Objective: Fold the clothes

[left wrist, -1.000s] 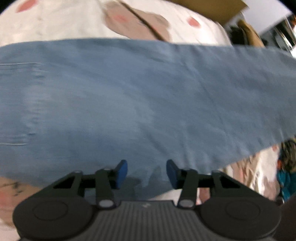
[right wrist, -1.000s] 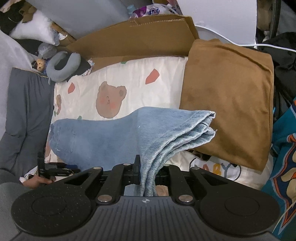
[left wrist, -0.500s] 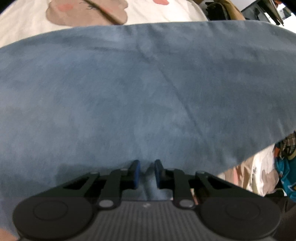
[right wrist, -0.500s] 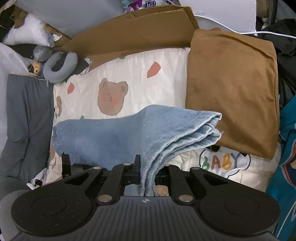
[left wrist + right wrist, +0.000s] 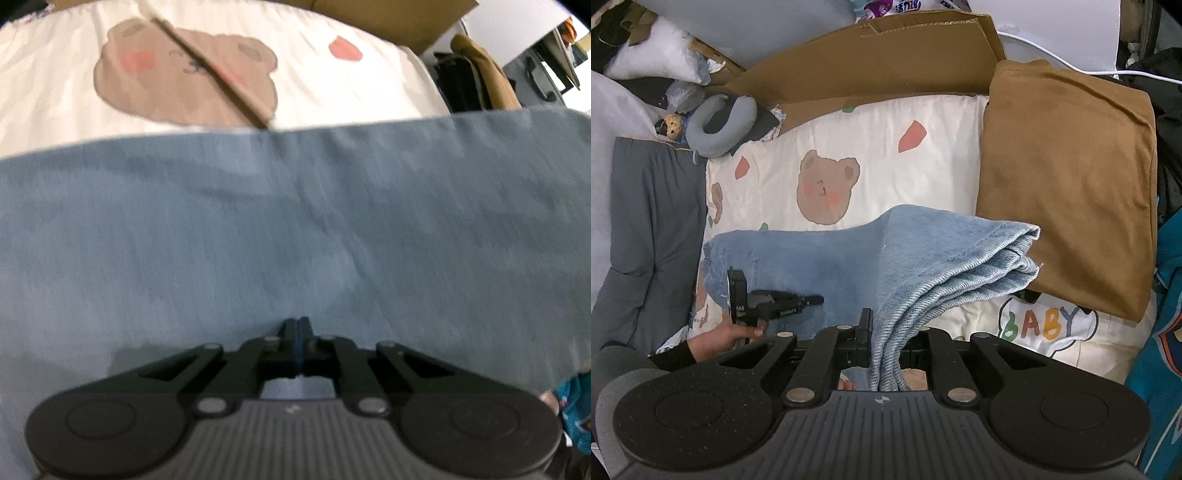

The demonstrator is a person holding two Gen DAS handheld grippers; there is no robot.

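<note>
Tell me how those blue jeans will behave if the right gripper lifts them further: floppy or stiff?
Likely floppy: the jeans drape in soft layers from the right gripper. Probably heavyish, since thick denim is stacked at the folded end. Slipping seems unlikely; the weave looks coarse.

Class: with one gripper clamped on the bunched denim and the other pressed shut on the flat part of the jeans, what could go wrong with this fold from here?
1. The right gripper holds only a bunched wad of the jeans; layers may slip out and the fold go uneven.
2. The left gripper has closed flat on the denim, possibly pinching nothing, or catching the bear-print sheet too.
3. The raised hem end lies against the brown garment and could drag it.
</note>
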